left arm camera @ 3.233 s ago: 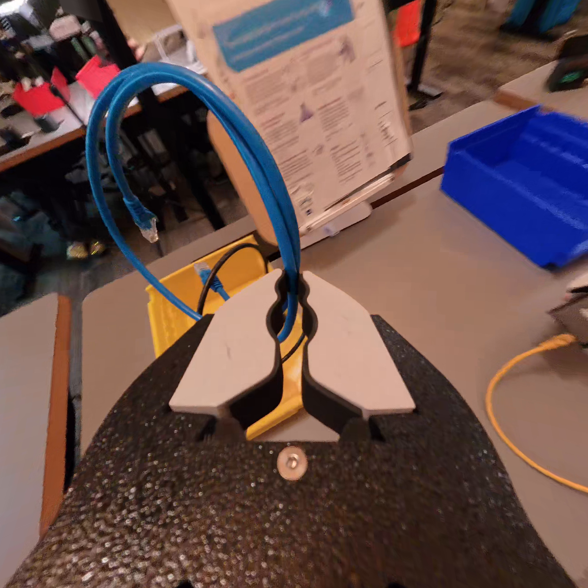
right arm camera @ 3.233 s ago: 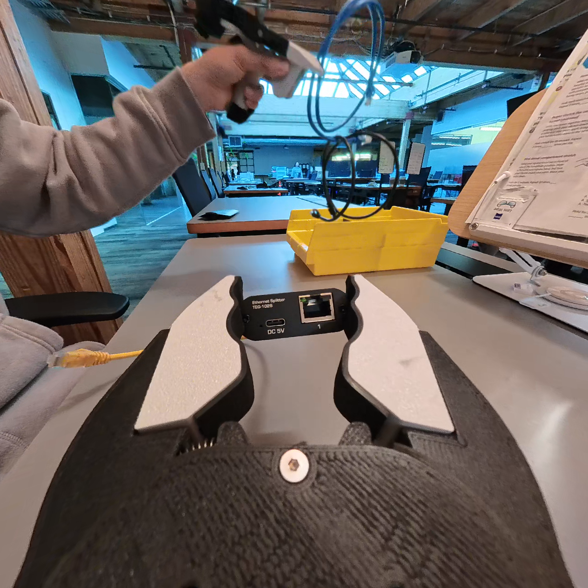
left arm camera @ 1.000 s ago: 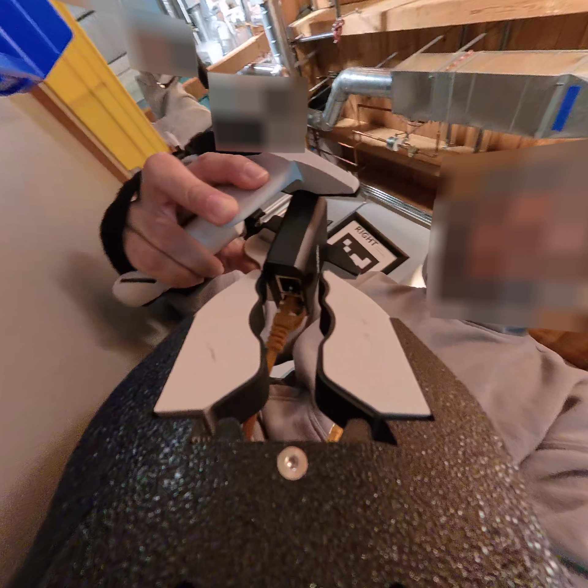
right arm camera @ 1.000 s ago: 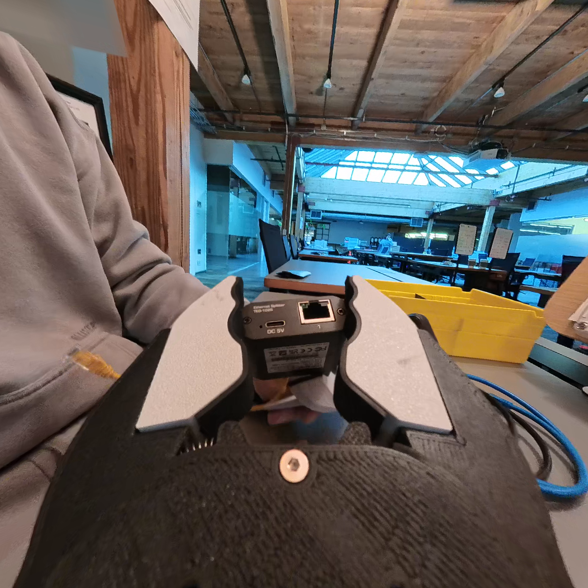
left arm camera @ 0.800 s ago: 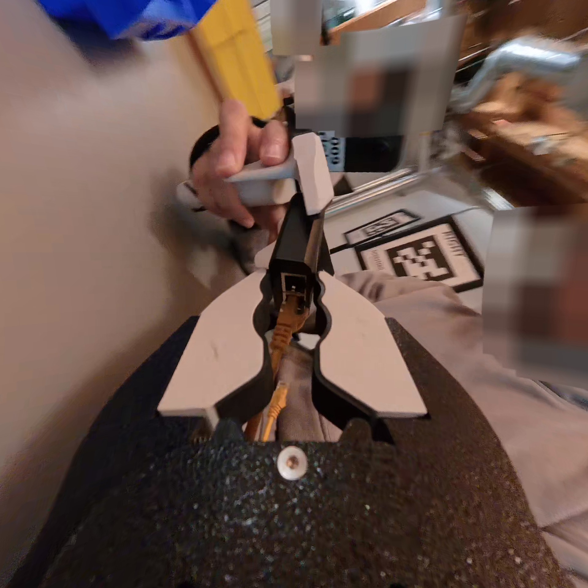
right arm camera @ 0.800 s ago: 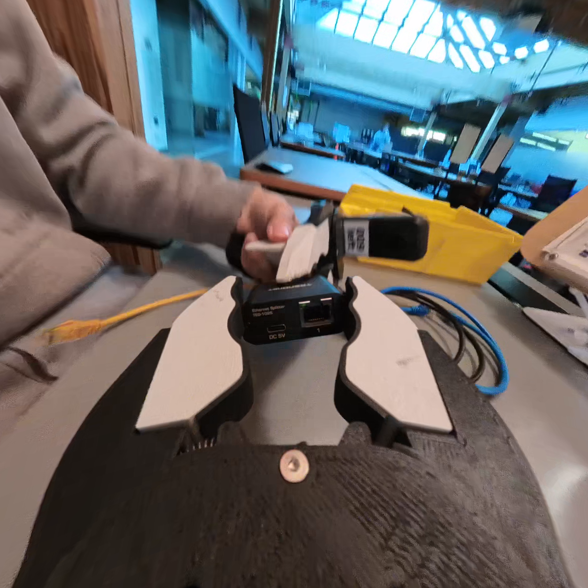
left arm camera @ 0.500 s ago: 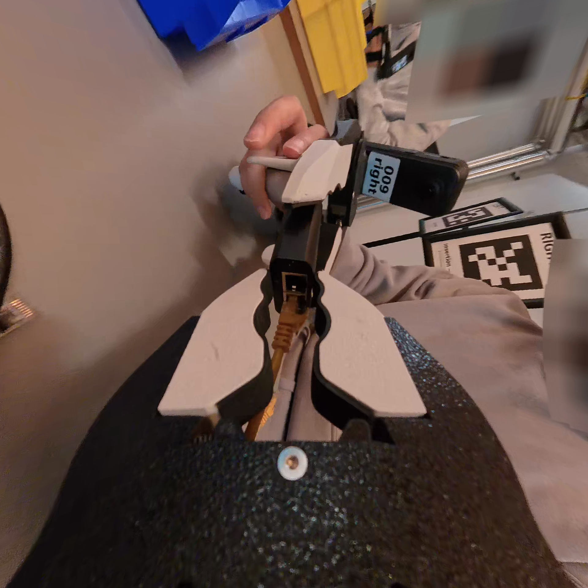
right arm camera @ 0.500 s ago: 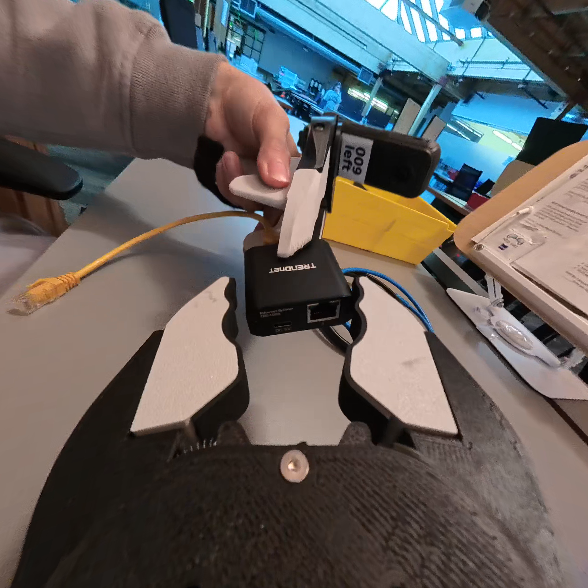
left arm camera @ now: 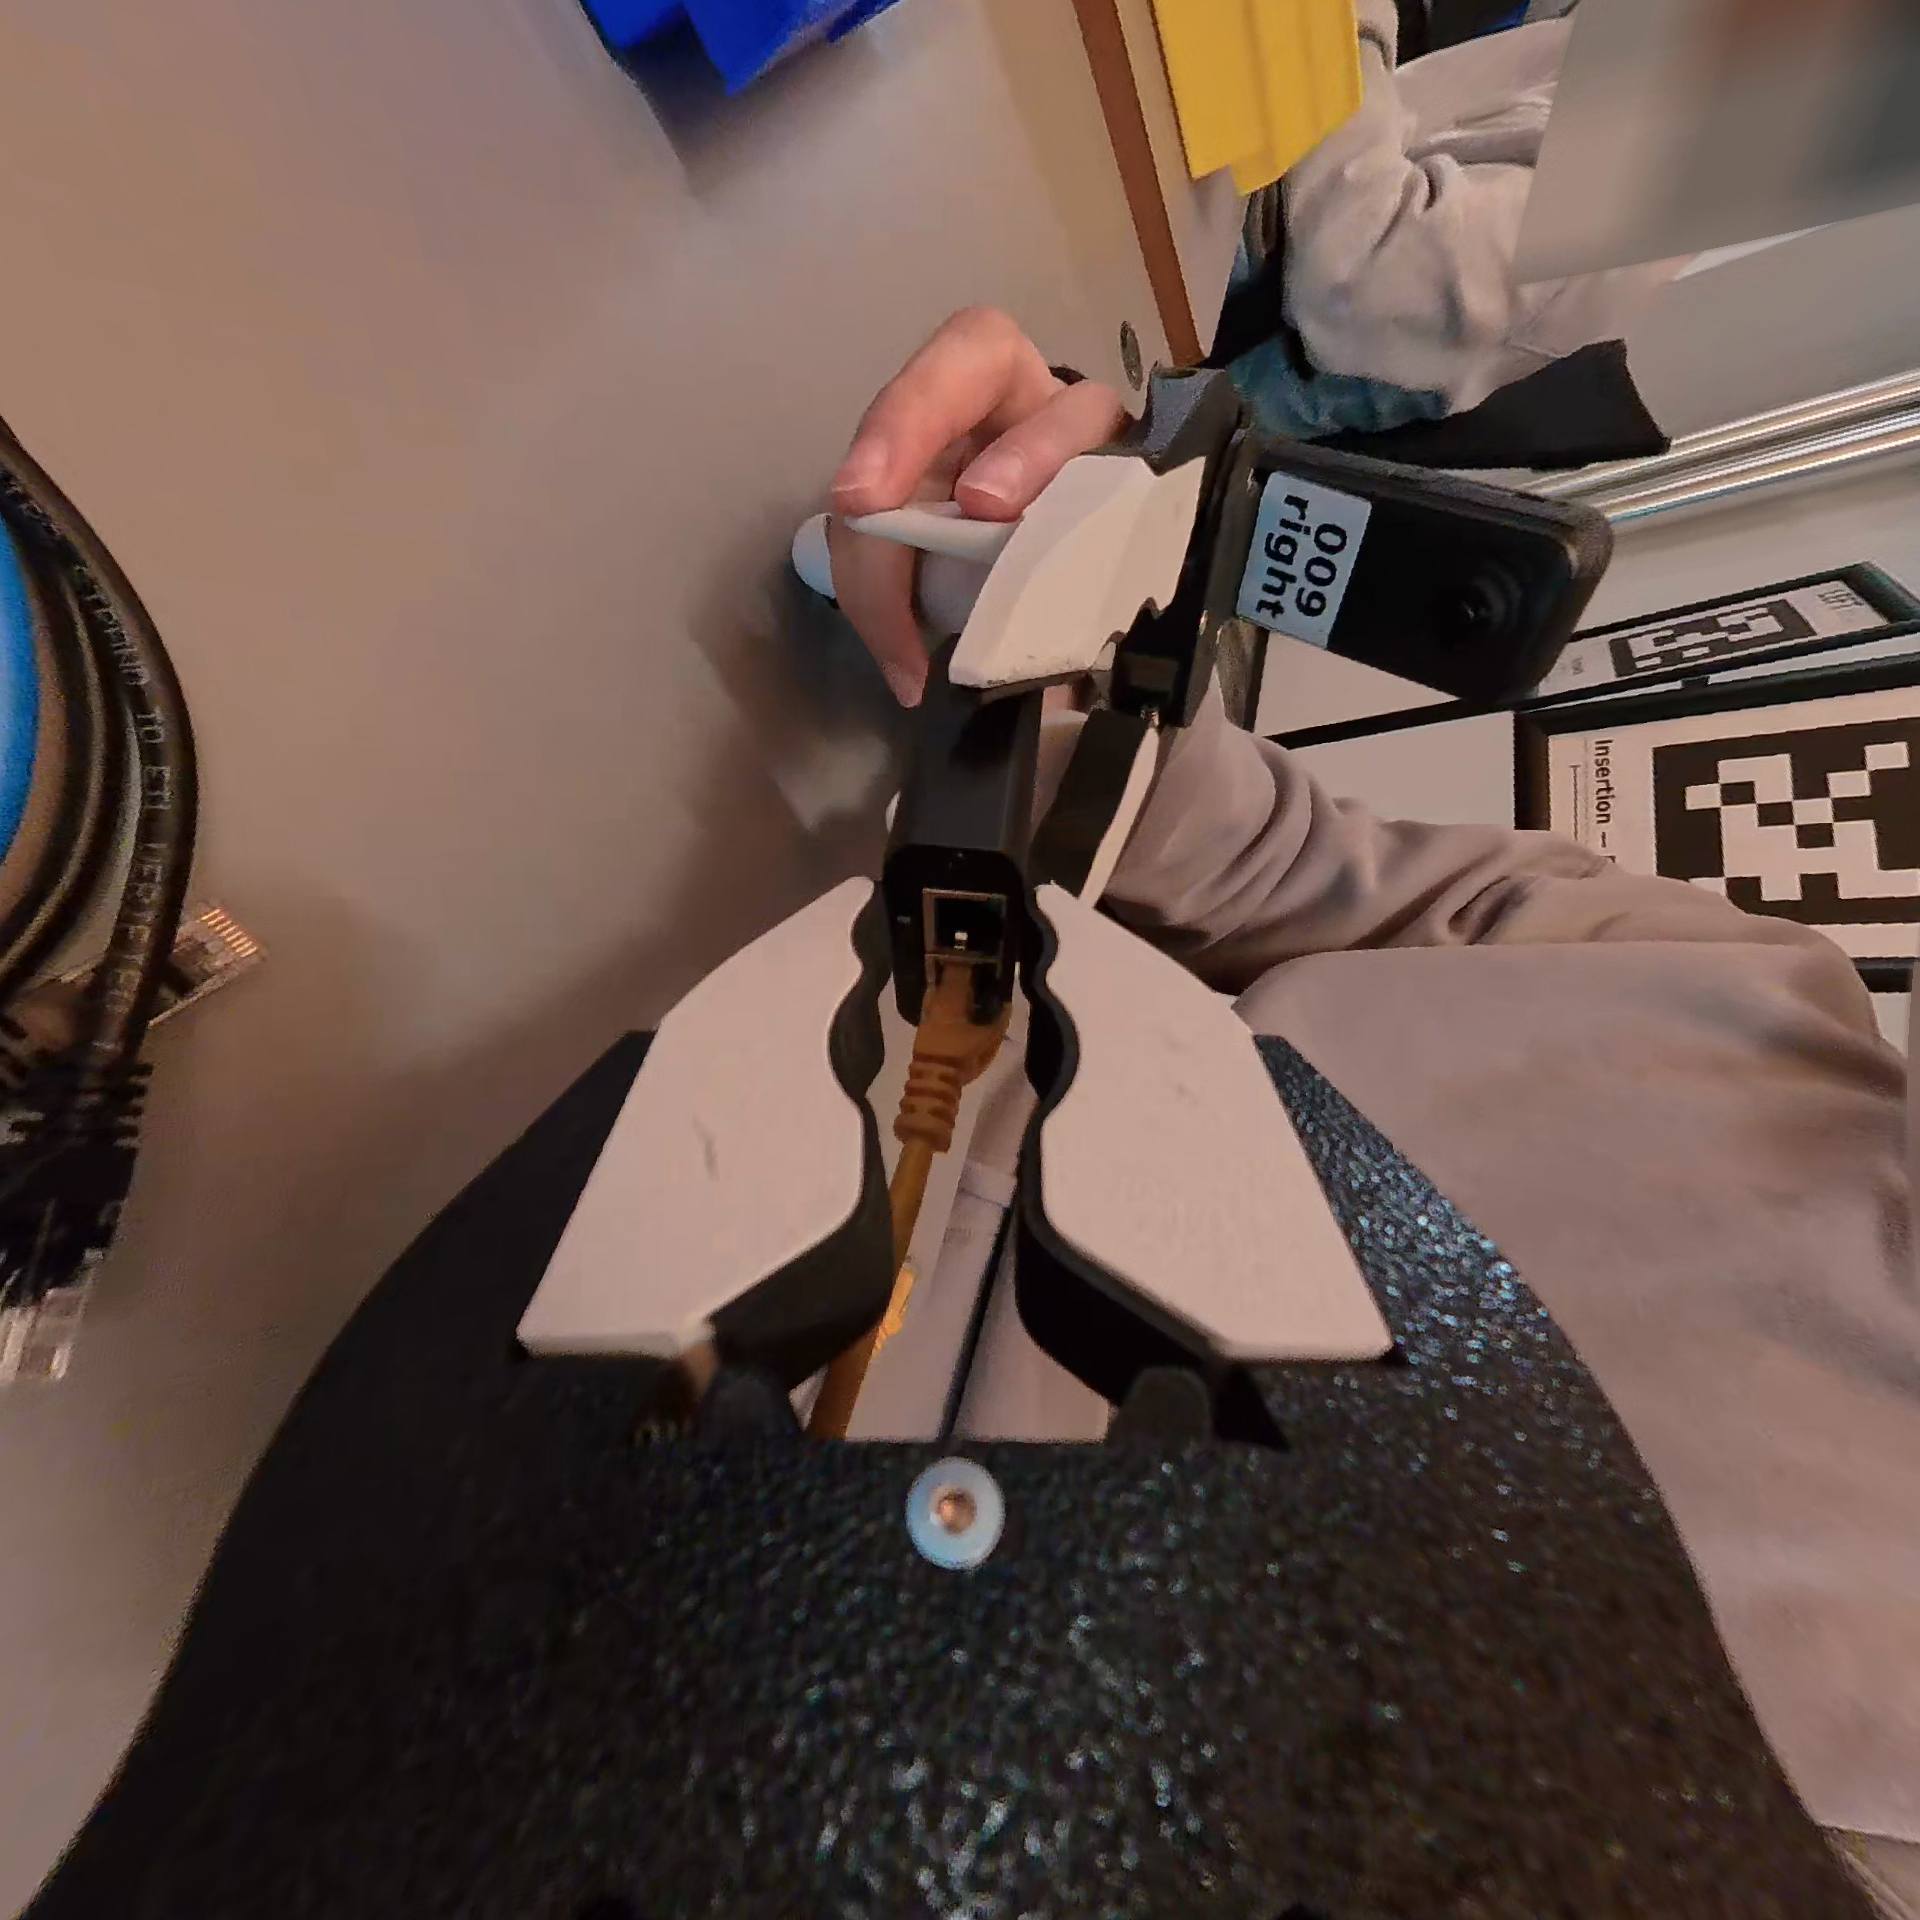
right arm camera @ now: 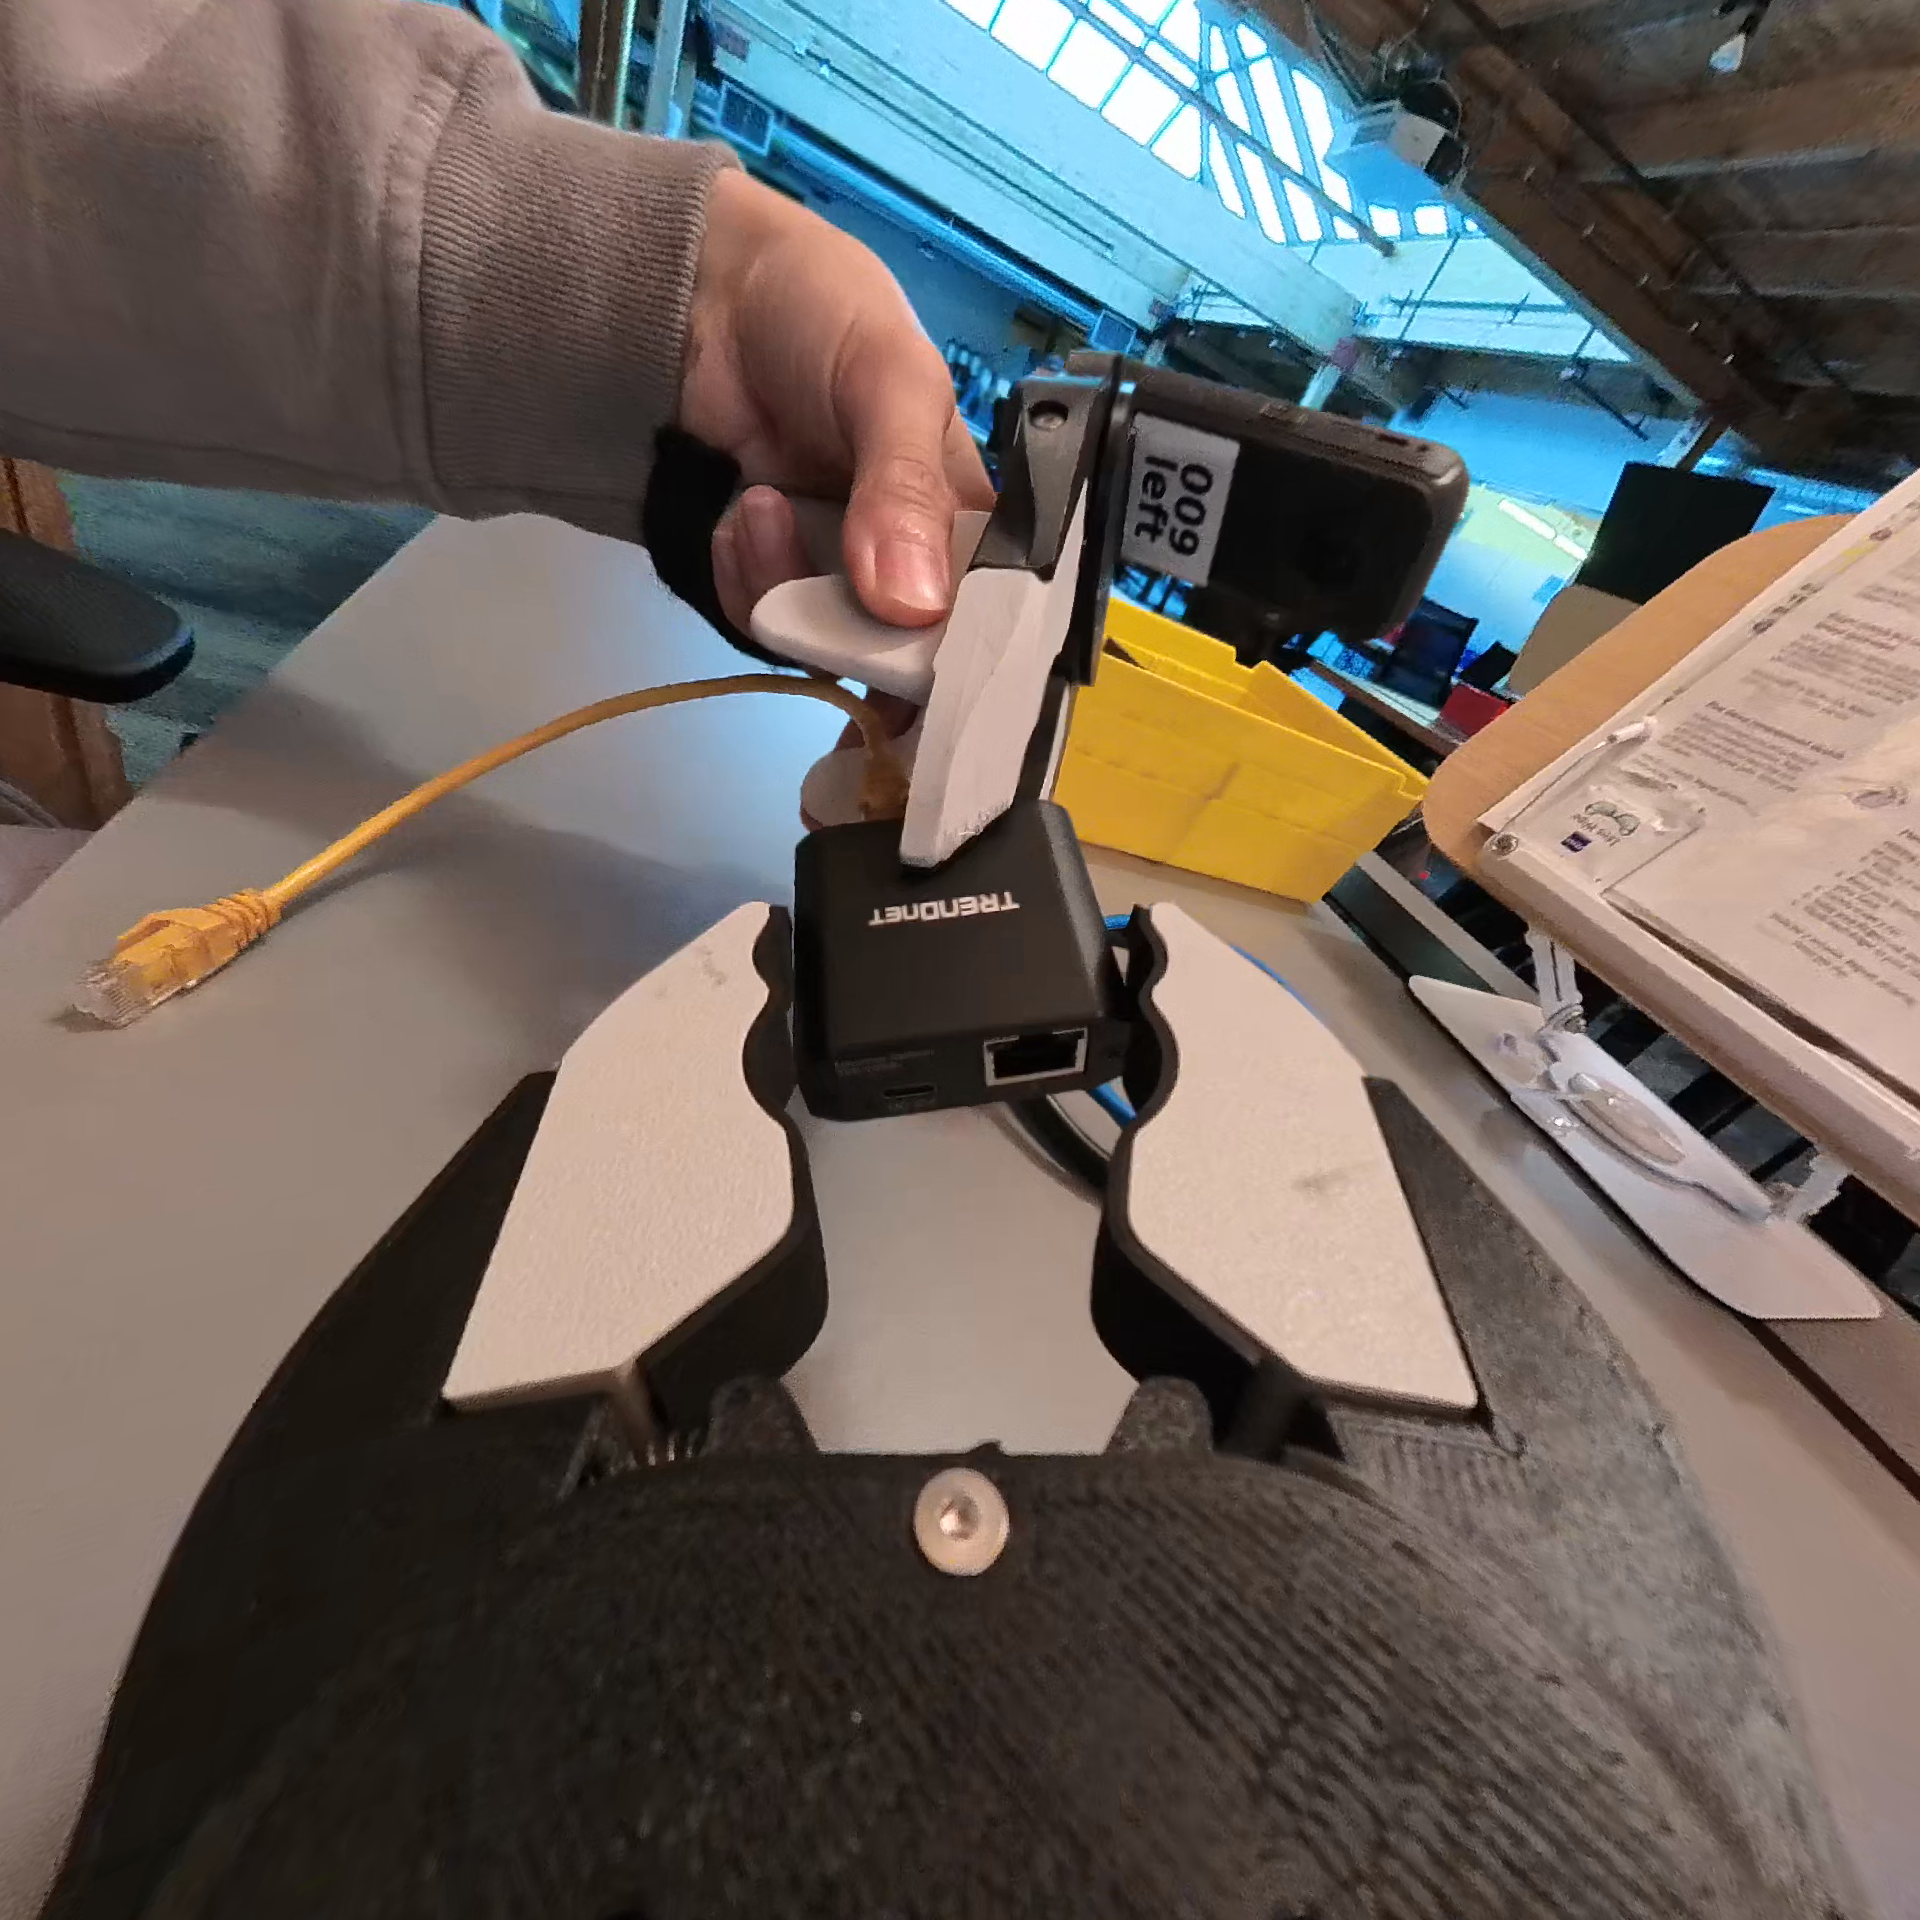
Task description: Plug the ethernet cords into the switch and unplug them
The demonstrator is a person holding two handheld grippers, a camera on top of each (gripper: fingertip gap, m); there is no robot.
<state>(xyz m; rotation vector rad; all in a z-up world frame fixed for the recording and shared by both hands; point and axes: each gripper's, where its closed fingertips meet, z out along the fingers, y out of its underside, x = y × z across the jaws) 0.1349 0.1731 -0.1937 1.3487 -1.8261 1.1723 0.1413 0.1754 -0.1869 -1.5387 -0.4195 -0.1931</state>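
Note:
The black switch (right arm camera: 945,966) is tilted just above the grey table (right arm camera: 416,1091), with an empty port facing me. My right gripper (right arm camera: 956,935) is shut on its two sides. My left gripper (left arm camera: 961,914) comes from the far end and its jaws pinch the top and bottom of the switch (left arm camera: 961,790). One left finger (right arm camera: 977,727) lies on the switch top. The yellow cord (left arm camera: 935,1101) is plugged into the lower of two ports, in the hollow between my left fingers. Its other plug (right arm camera: 166,961) lies free on the table.
A black cord (left arm camera: 125,727) and a blue one lie coiled on the table beside the switch. A yellow bin (right arm camera: 1226,769) stands behind it, a document stand (right arm camera: 1714,831) at the right, a blue bin (left arm camera: 748,31) farther off. The person's hand (right arm camera: 831,395) holds the left gripper. My left and right fingertips are right by each other.
Both grippers brought the switch from in front of the person's body down over the table. The right jaws loosened briefly, then closed again. The blue and black cords, held earlier, now lie on the table.

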